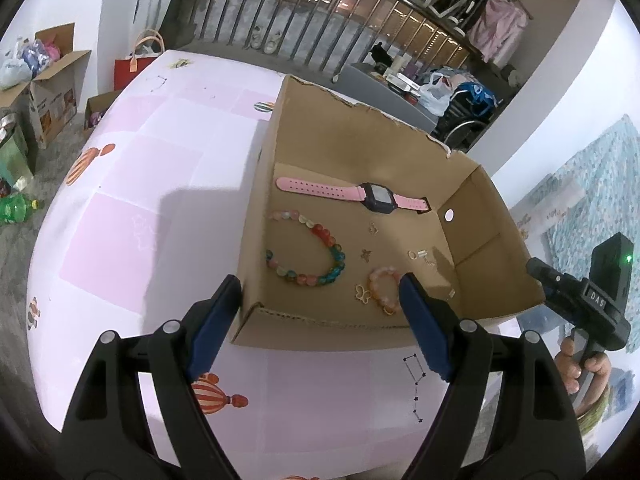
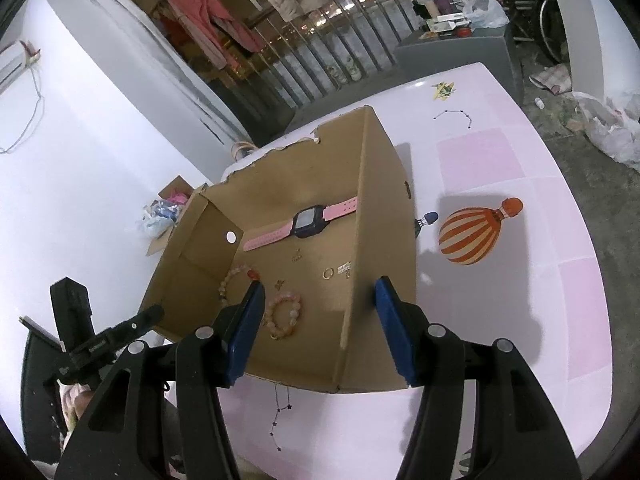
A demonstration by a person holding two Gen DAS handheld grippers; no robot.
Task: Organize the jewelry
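Observation:
An open cardboard box [image 1: 348, 128] [image 2: 380, 184] lies on the pink table. Inside it are a pink-strapped watch [image 1: 356, 194] [image 2: 304, 222], a multicoloured bead bracelet [image 1: 320, 252], a smaller pink bead bracelet [image 1: 382, 292] [image 2: 286, 316], a gold ring [image 1: 412, 255] [image 2: 328, 273] and small charms [image 1: 365, 255]. My left gripper [image 1: 320, 304] stands open with nothing between its blue pads, hovering over the box's near left corner. My right gripper [image 2: 320, 312] is open and empty too, straddling the box's right wall from the near side.
The pink tablecloth [image 1: 152, 208] [image 2: 520, 280] bears balloon prints. The other handheld gripper [image 1: 592, 300] and a hand [image 1: 572, 364] show at the right edge. Cardboard boxes [image 1: 52, 84], bags and a green bottle [image 1: 16, 210] crowd the floor; a railing [image 1: 320, 16] runs behind.

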